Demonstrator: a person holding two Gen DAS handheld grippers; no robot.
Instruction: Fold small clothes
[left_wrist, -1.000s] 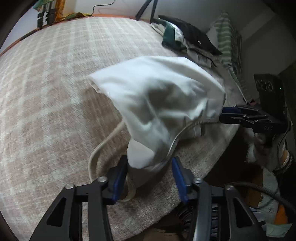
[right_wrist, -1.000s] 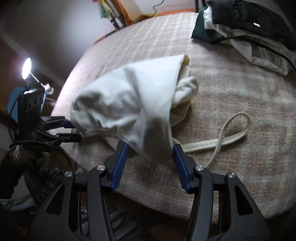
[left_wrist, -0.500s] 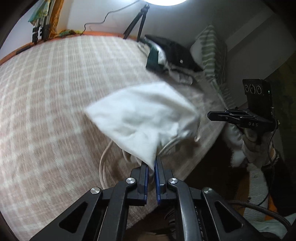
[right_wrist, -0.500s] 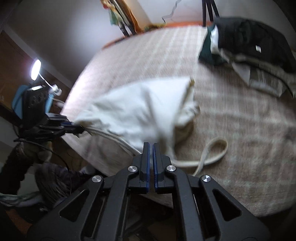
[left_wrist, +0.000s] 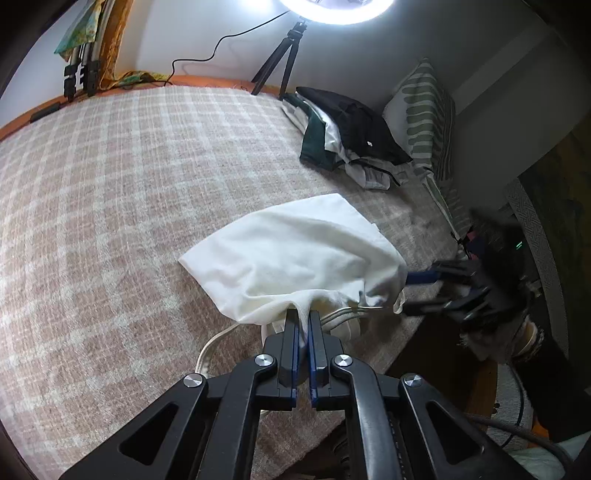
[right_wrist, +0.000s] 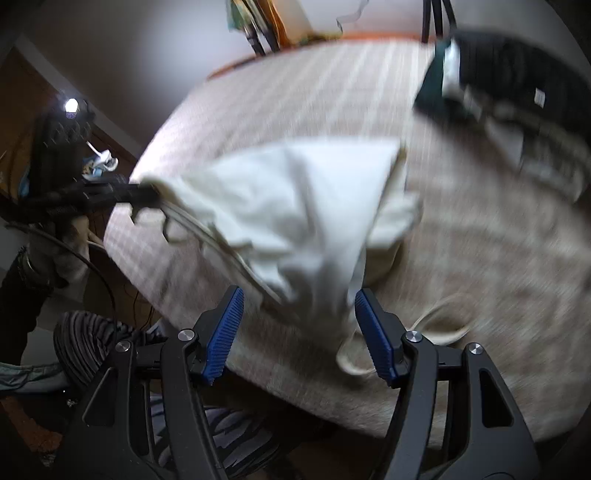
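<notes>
The right claw (right_wrist: 297, 332), clamped shut 0.5 s ago, now gapes wide around the white garment (left_wrist: 295, 254) on the bed (left_wrist: 110, 221); the left claw (left_wrist: 302, 325) stays pinched on its near edge. Regrasping looks likely.

A checked bed (left_wrist: 110, 192) carries a white garment (left_wrist: 295, 258) and piled clothes (left_wrist: 351, 136).

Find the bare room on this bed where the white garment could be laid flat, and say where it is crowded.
The checked bedspread lies bare left of the white garment, back to the orange edge. It is crowded at the far right by the clothes pile and striped pillow, and near the front edge by the left gripper, right gripper and a loose strap.
</notes>
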